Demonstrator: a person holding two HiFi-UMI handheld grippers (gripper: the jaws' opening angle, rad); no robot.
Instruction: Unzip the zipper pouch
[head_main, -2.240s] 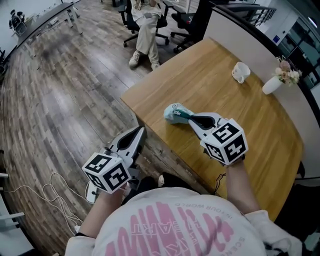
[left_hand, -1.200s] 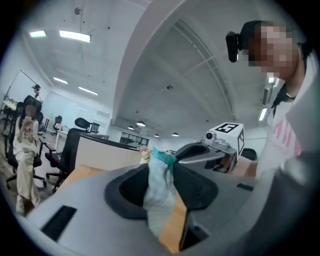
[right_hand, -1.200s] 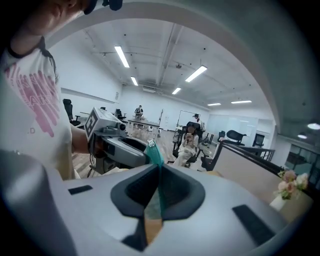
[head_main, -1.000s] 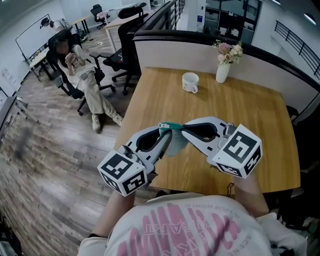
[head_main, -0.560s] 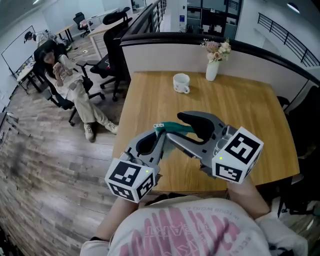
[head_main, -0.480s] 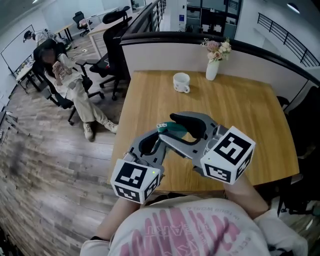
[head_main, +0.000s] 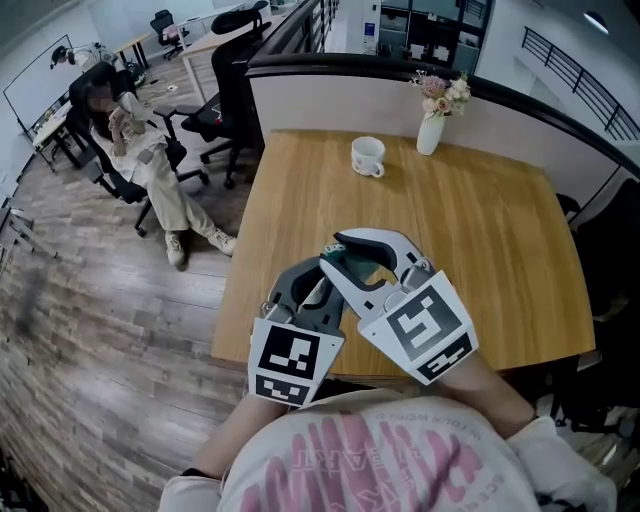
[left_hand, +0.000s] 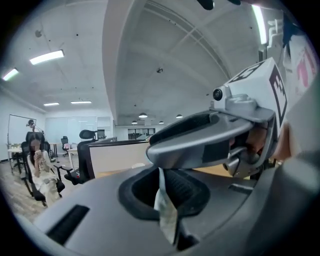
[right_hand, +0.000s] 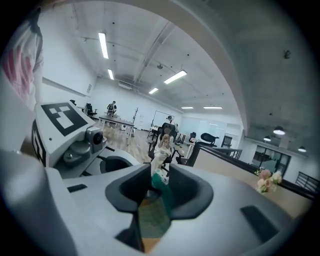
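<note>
I hold the teal zipper pouch (head_main: 354, 262) in the air over the near part of the wooden table (head_main: 480, 230), between both grippers. My left gripper (head_main: 320, 276) is shut on a pale edge of the pouch (left_hand: 166, 210), which stands pinched between its jaws (left_hand: 167, 200). My right gripper (head_main: 336, 250) crosses over the left one. Its jaws are closing, with the pouch's teal end (right_hand: 161, 187) in the gap between them, and a slit of daylight still shows there (right_hand: 152, 200). One right finger (left_hand: 200, 135) lies across the left gripper view.
A white mug (head_main: 368, 156) and a white vase of flowers (head_main: 432, 125) stand at the table's far side, before a low partition. A person sits on an office chair (head_main: 130, 130) to the left, on the wooden floor. The table's near edge runs under my grippers.
The pouch came up off the table in the right gripper, and the left gripper shut on it. The right jaws then opened wide and have narrowed again; both grippers drew nearer.
</note>
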